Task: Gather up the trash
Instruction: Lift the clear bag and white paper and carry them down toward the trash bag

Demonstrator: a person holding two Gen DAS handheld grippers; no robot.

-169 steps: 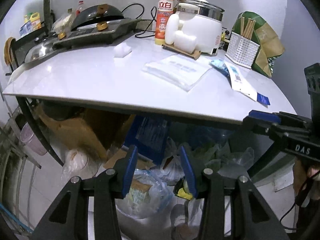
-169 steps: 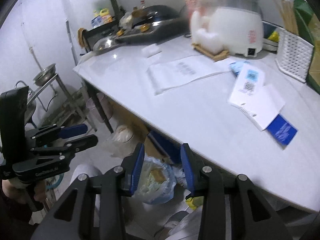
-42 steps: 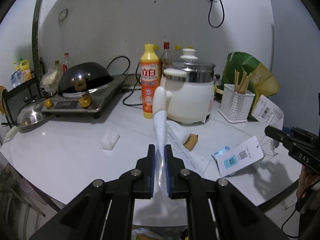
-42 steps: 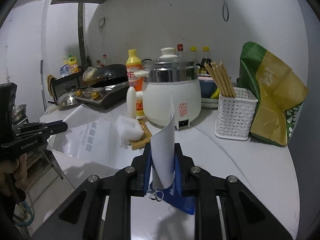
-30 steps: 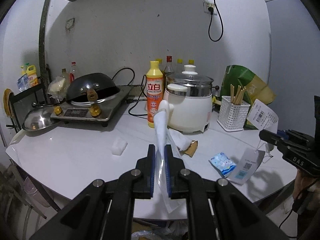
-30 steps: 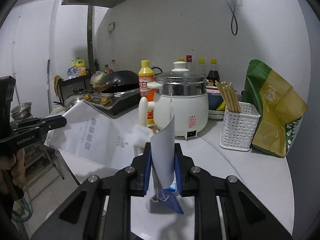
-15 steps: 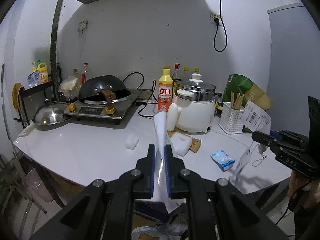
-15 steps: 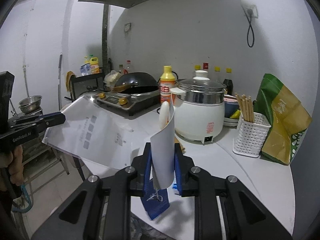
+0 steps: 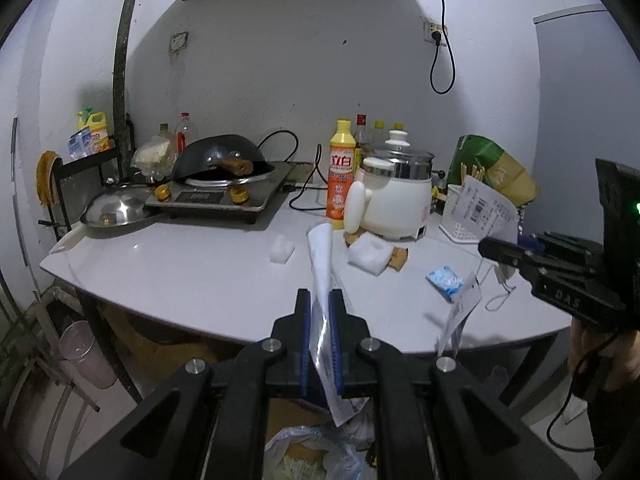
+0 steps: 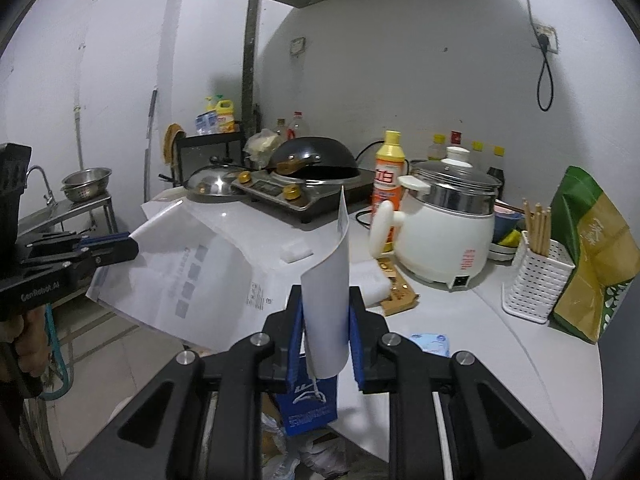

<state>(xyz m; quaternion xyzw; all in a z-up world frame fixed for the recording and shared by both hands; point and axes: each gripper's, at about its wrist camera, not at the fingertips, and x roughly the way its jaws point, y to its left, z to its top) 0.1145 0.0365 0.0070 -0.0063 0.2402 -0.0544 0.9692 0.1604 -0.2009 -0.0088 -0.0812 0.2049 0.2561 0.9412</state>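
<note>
Both hand-held grippers now sit farther back from the tabletop (image 9: 192, 276), carrying the clear plastic bag (image 10: 192, 276) and the white paper tags (image 10: 326, 312) off its surface.

White table (image 9: 192, 280): stove (image 9: 224, 196), rice cooker (image 9: 396, 204), foam pieces (image 9: 368, 254), blue packet (image 9: 446, 280).

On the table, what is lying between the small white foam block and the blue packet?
In the left wrist view, a bigger white foam piece on a brown board lies between the foam block and blue packet.
</note>
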